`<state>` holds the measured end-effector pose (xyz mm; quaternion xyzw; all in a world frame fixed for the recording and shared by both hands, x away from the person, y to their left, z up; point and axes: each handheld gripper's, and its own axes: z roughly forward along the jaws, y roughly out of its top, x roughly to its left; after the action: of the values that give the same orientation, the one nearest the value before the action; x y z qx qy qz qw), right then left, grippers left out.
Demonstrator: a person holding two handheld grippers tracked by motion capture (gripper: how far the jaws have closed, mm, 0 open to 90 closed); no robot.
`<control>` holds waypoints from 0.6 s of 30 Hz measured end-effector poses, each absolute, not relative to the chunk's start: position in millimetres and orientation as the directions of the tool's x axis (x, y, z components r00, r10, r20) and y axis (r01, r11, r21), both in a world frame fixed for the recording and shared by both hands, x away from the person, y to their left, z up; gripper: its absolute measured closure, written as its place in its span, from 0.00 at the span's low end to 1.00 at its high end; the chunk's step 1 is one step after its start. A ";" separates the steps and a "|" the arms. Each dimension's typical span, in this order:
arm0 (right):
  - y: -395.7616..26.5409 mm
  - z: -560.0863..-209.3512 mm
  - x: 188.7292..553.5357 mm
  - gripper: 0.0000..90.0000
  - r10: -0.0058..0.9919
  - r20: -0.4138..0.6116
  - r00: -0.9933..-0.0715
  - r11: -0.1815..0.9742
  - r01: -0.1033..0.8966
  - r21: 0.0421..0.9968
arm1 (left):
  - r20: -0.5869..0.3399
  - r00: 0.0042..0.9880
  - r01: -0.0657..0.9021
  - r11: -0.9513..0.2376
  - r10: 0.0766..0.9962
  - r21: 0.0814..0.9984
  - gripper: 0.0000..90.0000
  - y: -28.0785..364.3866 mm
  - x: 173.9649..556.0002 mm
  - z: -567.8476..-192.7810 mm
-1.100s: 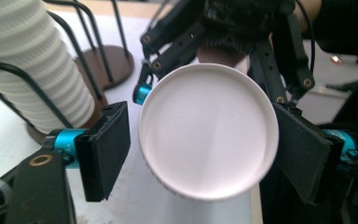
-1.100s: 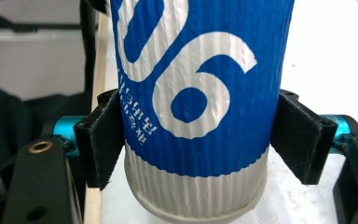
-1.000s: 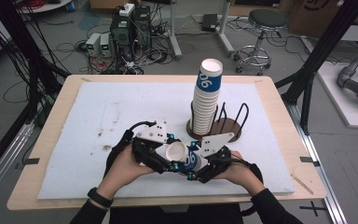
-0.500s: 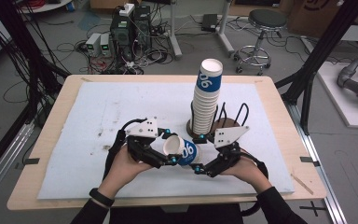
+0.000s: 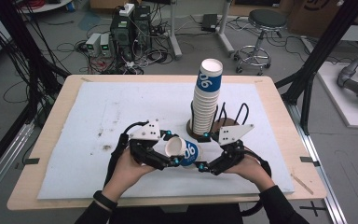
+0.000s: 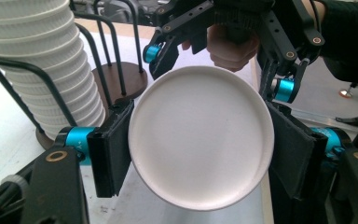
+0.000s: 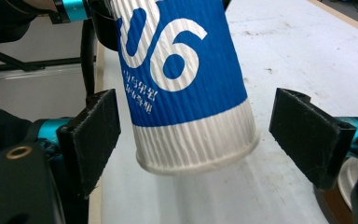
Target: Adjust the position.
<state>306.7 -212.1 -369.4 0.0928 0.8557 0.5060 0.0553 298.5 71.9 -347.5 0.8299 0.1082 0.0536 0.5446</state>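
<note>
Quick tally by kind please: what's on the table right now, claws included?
Loose paper cup, held by the left claw: 1
Stack of cups: 1
Wire cup rack: 1
Claws, left plus right claw: 2
Total: 5

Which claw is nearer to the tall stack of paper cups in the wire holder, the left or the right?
Right. The right claw sits just in front of the cup stack, jaws open around the base of the blue cup. The left claw, gripping that cup, lies farther to the stack's left.
</note>
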 end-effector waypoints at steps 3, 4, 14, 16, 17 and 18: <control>-214.8 -369.3 307.0 0.19 0.219 -0.003 -0.976 0.469 0.103 0.877 | -0.042 0.968 0.134 -0.366 0.247 0.921 0.33 73.5 299.5 -348.4; -215.6 -369.2 307.2 0.19 0.220 -0.004 -0.975 0.467 0.102 0.878 | -0.044 0.969 0.134 -0.365 0.244 0.921 0.33 73.7 300.0 -348.2; -223.0 -367.3 308.2 0.18 0.240 0.026 -0.970 0.403 0.124 0.907 | -0.074 0.966 0.142 -0.271 0.246 0.952 0.33 82.1 301.7 -347.6; -224.3 -368.3 308.7 0.18 0.239 0.054 -0.969 0.381 0.145 0.913 | -0.096 0.964 0.152 -0.221 0.247 0.963 0.33 84.4 302.2 -348.1; -224.8 -369.1 308.9 0.18 0.247 0.061 -0.967 0.369 0.152 0.917 | -0.107 0.964 0.157 -0.199 0.242 0.967 0.33 85.8 302.8 -348.5; -224.9 -369.6 309.4 0.18 0.253 0.070 -0.965 0.355 0.160 0.921 | -0.118 0.964 0.163 -0.180 0.239 0.970 0.33 86.8 303.4 -349.1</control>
<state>309.4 -224.9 -369.6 0.1255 0.8221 0.5537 0.0421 303.4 86.8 -349.1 0.7675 0.1310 0.0300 0.6268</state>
